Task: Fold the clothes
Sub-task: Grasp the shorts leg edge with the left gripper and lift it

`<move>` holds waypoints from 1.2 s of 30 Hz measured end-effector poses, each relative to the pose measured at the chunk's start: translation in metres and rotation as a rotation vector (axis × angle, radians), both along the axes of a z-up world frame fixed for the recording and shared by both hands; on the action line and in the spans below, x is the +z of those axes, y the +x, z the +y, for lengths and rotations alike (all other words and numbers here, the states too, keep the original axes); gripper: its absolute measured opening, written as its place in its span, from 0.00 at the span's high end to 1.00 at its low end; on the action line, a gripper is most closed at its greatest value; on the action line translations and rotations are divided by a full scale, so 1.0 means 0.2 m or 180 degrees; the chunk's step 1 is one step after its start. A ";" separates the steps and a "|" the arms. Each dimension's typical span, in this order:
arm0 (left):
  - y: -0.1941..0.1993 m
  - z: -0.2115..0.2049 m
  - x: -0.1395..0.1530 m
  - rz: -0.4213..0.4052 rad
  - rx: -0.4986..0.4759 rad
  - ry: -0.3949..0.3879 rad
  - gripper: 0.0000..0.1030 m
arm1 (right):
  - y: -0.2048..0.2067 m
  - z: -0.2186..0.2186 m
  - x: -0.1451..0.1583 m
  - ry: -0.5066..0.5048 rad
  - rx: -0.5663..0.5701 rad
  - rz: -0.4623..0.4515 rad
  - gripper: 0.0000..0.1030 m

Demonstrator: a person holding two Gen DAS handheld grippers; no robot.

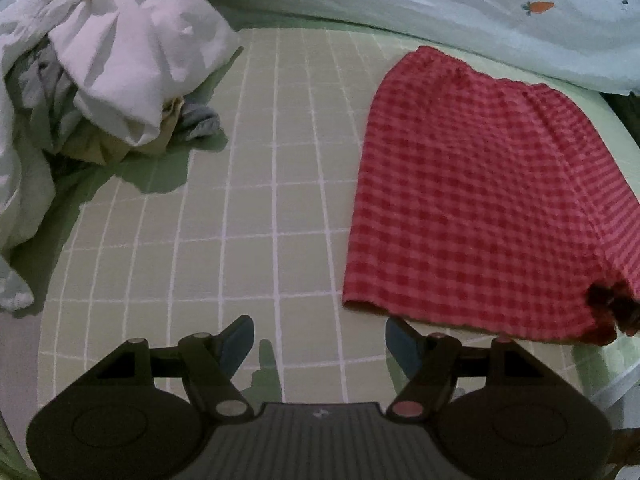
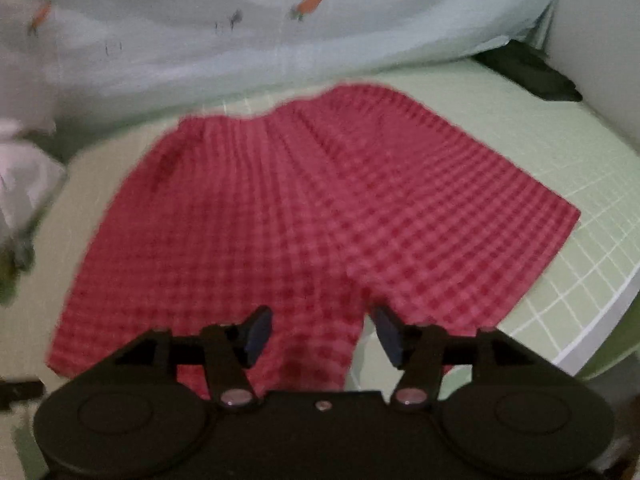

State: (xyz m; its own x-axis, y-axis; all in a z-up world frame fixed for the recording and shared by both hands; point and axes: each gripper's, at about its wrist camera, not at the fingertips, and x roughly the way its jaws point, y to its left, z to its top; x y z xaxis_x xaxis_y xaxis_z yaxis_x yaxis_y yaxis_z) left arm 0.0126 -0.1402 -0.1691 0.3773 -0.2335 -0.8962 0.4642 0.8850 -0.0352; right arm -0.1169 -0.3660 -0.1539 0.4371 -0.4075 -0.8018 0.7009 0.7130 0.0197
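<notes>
- The shorts (image 2: 304, 208), red-and-pink checked, lay spread flat on the mat (image 1: 256, 208), filling the middle of the right wrist view and the right half of the left wrist view (image 1: 480, 200).
- Their gathered waistband was toward the top of both frames, the leg hems toward the bottom; in the right wrist view the two legs parted just above the claw.
- The right gripper (image 2: 322, 334) hovered at the bottom centre of its frame over the crotch and hem, its jaws apart and holding nothing; whether a finger touched the cloth could not be told through the blur.
- The left gripper (image 1: 320, 342) sat at the bottom centre of its frame over bare mat, jaws apart and empty, its right finger (image 1: 402, 344) just beside the shorts' near hem.
- The mat was pale green with a white grid.
- A pile (image 1: 120, 68) of crumpled white and grey clothes lay at the upper left of the left wrist view, well apart from the shorts.
- A pale sheet (image 1: 460, 20) printed with small carrots ran across the top of both frames, behind the waistband.
- A dark object (image 2: 532, 72) lay at the upper right of the right wrist view.
</notes>
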 end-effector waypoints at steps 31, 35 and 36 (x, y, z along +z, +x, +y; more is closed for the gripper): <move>0.14 -0.28 -0.09 0.0088 0.0333 -0.0025 0.96 | -0.26 -0.34 0.08 -0.0303 -0.0871 0.0039 0.04; 0.13 -0.38 -0.01 -0.0021 0.0598 -0.0252 0.98 | -0.28 -0.49 0.09 -0.0263 -0.0882 0.0018 0.04; 0.12 -0.43 0.02 -0.0078 0.0609 -0.0282 0.98 | -0.30 -0.53 0.08 -0.0271 -0.0856 0.0025 0.05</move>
State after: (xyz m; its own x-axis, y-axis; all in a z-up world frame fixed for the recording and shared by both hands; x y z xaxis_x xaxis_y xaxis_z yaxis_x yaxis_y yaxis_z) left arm 0.0371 -0.2261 -0.1657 0.4438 -0.2331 -0.8653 0.2895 0.9511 -0.1077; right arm -0.1777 -0.4730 -0.1373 0.2981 -0.5741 -0.7626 0.8651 0.5002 -0.0383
